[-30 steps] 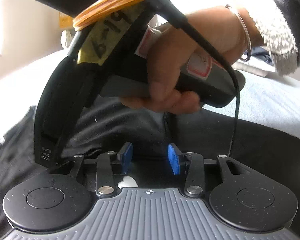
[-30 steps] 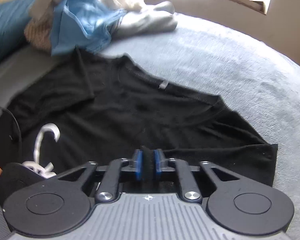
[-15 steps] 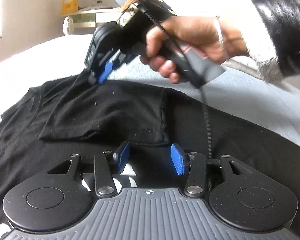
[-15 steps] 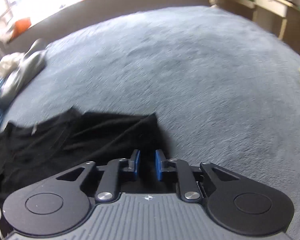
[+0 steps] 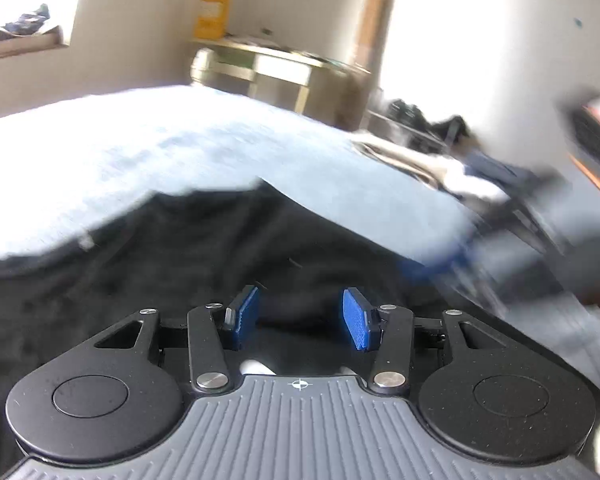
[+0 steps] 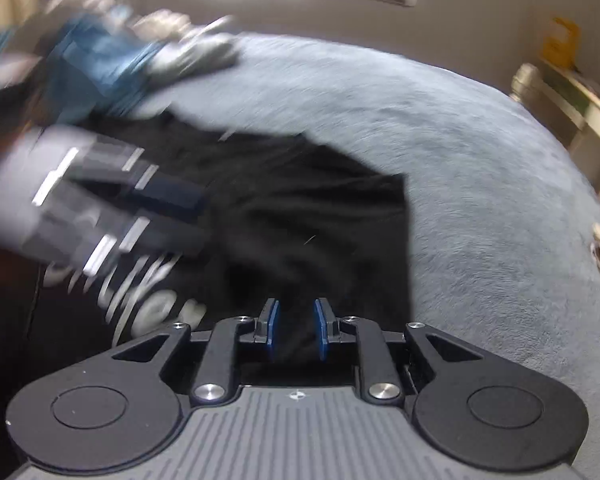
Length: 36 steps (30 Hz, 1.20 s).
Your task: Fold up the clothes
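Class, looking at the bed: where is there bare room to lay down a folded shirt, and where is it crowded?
Bare grey blanket lies right of the black shirt, toward the desk. It is crowded at the clothes pile beyond the shirt's left end.

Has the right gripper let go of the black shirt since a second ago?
Yes. The right gripper was shut on the black shirt; now its pads stand apart, empty, above the shirt's folded part on the grey blanket.

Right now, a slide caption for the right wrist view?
Open right gripper above black T-shirt on grey bedspread; blurred left gripper alongside.
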Motion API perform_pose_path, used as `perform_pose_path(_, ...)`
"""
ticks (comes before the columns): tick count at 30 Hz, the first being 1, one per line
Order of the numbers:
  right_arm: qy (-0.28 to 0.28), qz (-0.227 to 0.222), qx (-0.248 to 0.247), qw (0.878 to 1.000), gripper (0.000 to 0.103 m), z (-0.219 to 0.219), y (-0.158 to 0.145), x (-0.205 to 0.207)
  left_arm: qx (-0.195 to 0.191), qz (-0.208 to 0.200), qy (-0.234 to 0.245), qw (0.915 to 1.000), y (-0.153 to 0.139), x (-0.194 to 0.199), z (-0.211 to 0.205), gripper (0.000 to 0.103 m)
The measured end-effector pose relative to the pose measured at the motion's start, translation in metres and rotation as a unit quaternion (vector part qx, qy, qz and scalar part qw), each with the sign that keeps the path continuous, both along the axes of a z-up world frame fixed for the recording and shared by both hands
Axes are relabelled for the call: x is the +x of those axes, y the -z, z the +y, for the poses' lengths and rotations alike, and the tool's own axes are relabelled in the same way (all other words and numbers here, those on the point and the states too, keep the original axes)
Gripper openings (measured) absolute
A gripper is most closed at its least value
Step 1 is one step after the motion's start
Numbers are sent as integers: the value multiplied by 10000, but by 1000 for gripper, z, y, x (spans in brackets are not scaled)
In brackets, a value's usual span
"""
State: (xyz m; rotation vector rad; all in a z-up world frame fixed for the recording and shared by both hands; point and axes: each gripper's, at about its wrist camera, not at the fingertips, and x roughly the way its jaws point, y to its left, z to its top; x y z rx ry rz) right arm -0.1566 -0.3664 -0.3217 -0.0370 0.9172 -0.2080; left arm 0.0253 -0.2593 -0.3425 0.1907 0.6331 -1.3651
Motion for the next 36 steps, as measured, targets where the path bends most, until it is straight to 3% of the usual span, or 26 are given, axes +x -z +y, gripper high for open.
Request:
perform_pose_path(2, -346, 152, -357, 9986, 36, 26, 8, -4, 101, -68, -128, 9998, 4, 8, -12, 46)
perform_pose_path(7, -806, 511, -906, 9913, 36, 48, 32, 6, 428, -444, -299, 9977, 18, 16, -29, 46)
perform_pose_path(10, -758, 515, -1091, 9898, 20, 47, 38, 11, 577, -692, -354, 9953, 25, 14, -31, 46)
perform_pose_path(11, -689, 478, -1048, 9910, 3, 45, 38, 12, 576, -720, -345, 9951, 26, 14, -28, 46)
perform_pose_path(12, -619, 409, -1014, 9921, 3, 44, 35, 12, 565, -735, -340, 9951, 27, 14, -26, 46)
perform_pose_path(17, -500, 253, -531, 9970, 3, 35, 17, 6, 542, -635, -343, 9959, 26, 18, -24, 46)
perform_pose_path(21, -522, 612, 48, 9968, 3, 24, 29, 9, 552, -584, -347, 9962, 27, 20, -26, 47)
perform_pose_path(25, -383, 506, 108, 9979, 5, 24, 26, 8, 557, -621, -359, 9959, 23, 20, -22, 47)
perform_pose_path(30, 663, -142, 767, 9947, 14, -7, 5, -15, 685, -636, -512, 9943, 12, 24, -6, 47)
perform_pose_path(36, 1901, -916, 1537, 9653, 14, -44, -22, -43, 759, -710, -594, 9928, -13, 33, 29, 47)
